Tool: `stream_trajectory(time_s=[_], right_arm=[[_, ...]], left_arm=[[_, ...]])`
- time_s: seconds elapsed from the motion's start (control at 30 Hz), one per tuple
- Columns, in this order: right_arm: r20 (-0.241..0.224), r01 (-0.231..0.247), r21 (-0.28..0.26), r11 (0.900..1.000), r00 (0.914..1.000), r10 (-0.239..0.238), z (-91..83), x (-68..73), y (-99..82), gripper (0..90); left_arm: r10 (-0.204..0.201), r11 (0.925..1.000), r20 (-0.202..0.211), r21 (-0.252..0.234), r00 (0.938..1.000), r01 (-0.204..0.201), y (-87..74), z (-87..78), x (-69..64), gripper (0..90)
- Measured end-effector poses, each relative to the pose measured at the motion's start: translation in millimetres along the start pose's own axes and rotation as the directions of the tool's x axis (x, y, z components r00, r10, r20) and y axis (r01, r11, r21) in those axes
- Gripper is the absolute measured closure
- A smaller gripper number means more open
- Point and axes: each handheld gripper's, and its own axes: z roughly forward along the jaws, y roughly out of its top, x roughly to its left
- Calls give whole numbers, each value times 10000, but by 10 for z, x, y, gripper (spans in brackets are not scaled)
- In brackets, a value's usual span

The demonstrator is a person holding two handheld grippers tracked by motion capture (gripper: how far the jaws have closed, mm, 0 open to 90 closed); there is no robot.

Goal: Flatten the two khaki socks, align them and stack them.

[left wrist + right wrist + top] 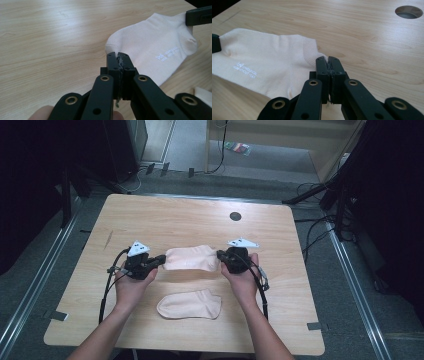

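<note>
A cream ankle sock (191,258) hangs stretched between my two grippers above the middle of the wooden table (165,217). My left gripper (161,260) is shut on the sock's toe end (117,47); its jaws (117,56) are pressed together on the fabric. My right gripper (220,256) is shut on the sock's cuff end (312,51), jaws (329,61) pinched on the edge. White lettering shows on the sock's side (168,53). A second cream sock (190,304) lies flat on the table nearer the person, between the forearms.
A round cable hole (235,216) sits in the table toward the far edge, also in the right gripper view (408,11). Metal rails and cables run along the floor on both sides. Bare wood lies left, right and beyond the socks.
</note>
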Motion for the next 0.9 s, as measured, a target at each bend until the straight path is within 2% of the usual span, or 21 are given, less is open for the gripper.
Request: stream_trajectory(time_s=[0.07,0.13,0.27,0.4,0.7,0.9], right_arm=[[-72,49,-2,10000,10000,-49,-64,39,-22,889],[-206,63,-56,10000,9998,-64,-128,76,-54,889],[-415,-100,-32,9999,9991,98,-239,141,-136,889],[-556,-80,5,10000,9984,80,-343,202,-231,889],[-628,67,112,9999,9980,-60,-489,293,-436,889],[-722,-5,209,9998,9974,20,-594,350,-604,889]], left_arm=[[25,10000,50,-52,10000,-25,-11,-34,-10,900],[81,9998,138,-181,9999,-79,-53,-143,-48,900],[184,9996,243,-206,9995,-179,-109,-238,-87,900],[212,9994,457,-280,9987,-199,-232,-371,-172,900],[168,9998,618,-87,9979,-163,-469,-492,-312,900],[361,9992,746,136,9966,-373,-611,-605,-453,900]])
